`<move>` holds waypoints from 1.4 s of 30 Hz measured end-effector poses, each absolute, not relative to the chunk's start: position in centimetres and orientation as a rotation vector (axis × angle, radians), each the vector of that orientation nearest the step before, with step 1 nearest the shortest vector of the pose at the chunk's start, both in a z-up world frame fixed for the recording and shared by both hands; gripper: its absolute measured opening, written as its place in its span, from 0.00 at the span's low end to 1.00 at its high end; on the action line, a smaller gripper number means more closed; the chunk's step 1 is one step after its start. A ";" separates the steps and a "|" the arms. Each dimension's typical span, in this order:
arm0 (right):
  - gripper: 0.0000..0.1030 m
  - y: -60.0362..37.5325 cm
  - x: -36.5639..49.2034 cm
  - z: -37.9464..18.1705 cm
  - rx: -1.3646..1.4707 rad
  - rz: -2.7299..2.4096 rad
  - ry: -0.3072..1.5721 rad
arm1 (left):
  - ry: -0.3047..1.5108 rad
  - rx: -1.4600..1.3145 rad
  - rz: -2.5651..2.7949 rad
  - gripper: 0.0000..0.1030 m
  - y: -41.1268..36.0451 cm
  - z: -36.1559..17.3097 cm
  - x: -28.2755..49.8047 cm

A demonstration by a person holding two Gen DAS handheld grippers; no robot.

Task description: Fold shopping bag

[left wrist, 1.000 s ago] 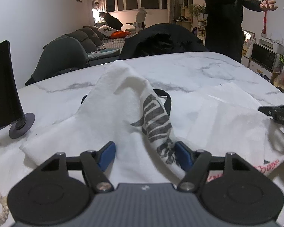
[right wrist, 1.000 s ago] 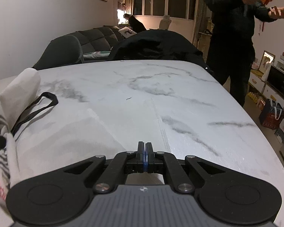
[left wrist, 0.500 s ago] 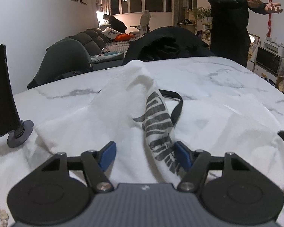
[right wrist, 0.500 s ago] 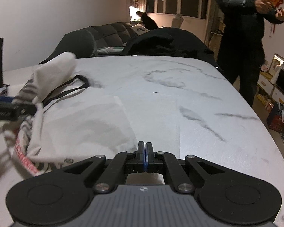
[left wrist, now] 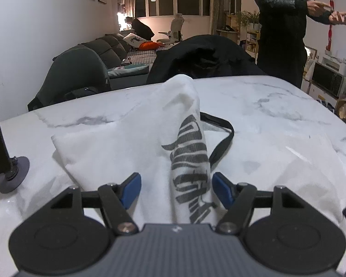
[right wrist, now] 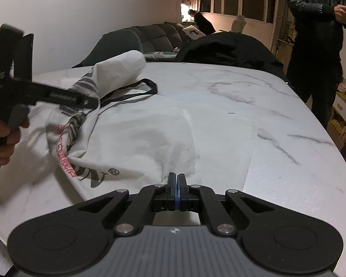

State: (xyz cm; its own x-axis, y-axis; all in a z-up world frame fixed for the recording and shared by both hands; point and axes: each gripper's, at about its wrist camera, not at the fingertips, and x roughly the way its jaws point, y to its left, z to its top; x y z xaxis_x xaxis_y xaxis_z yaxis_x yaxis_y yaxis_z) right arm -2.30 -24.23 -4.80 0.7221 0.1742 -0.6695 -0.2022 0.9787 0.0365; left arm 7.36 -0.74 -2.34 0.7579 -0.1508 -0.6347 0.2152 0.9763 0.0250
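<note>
1. The shopping bag (left wrist: 131, 143), white cloth with dark lettering, lies crumpled on the marble-patterned table (left wrist: 276, 106); one part of it stands up in a peak at the middle of the bag.
2. A black strap (left wrist: 221, 143) loops out of the bag on the right side of the peak and rests on the cloth.
3. Left tool (left wrist: 176, 190): blue-tipped fingers spread wide, one on each side of the printed fold of the bag. The right-hand finger lies against that fold (contact on the other side cannot be judged).
4. Right tool (right wrist: 177, 190): fingers pressed together at the near edge of the bag. Whether any cloth is caught between them cannot be told from the right wrist view.
5. In the right wrist view the left tool (right wrist: 57, 97) reaches over the bag from the left, held by a hand (right wrist: 2, 138) at the frame edge; red lettering runs along the near hem of the bag (right wrist: 131, 138).
6. Left of the bag, a dark panel on a round stand (left wrist: 11, 175) sits on the table.
7. Beyond the bag, a black jacket (left wrist: 205, 57) hangs over a chair at the far table edge, and a standing person (left wrist: 281, 27) in dark clothes is to its right.
</note>
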 end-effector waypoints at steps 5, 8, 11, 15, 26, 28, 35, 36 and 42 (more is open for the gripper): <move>0.02 -23.2 -2.7 -4.7 -0.037 0.247 0.741 | 0.671 0.056 -0.197 0.65 -0.1 -2.4 8.2; 0.02 -22.6 -2.9 -4.6 -0.028 0.280 0.744 | 0.661 0.038 -0.199 0.67 0.5 -1.9 8.0; 0.02 -22.0 -2.8 -4.6 -0.018 0.328 0.753 | 0.646 0.024 -0.197 0.69 1.3 -1.2 7.5; 0.02 -21.5 -2.8 -4.3 -0.044 0.368 0.763 | 0.647 0.014 -0.190 0.72 2.2 -0.3 6.7; 0.31 -25.3 0.9 -3.0 -0.093 0.235 0.742 | 0.657 0.051 -0.154 0.77 3.3 0.5 3.2; 0.31 -26.3 2.2 -3.5 -0.085 0.220 0.761 | 0.661 0.053 -0.155 0.77 3.3 0.5 2.5; 0.33 -28.3 5.5 -4.8 -0.056 0.205 0.800 | 0.673 0.090 -0.164 0.76 2.2 0.5 0.4; 0.33 -28.3 5.8 -4.8 -0.057 0.212 0.802 | 0.680 0.097 -0.164 0.76 2.0 0.4 0.3; 0.47 -28.4 7.1 -5.3 -0.081 0.240 0.799 | 0.739 0.113 -0.175 0.70 0.8 -1.2 0.1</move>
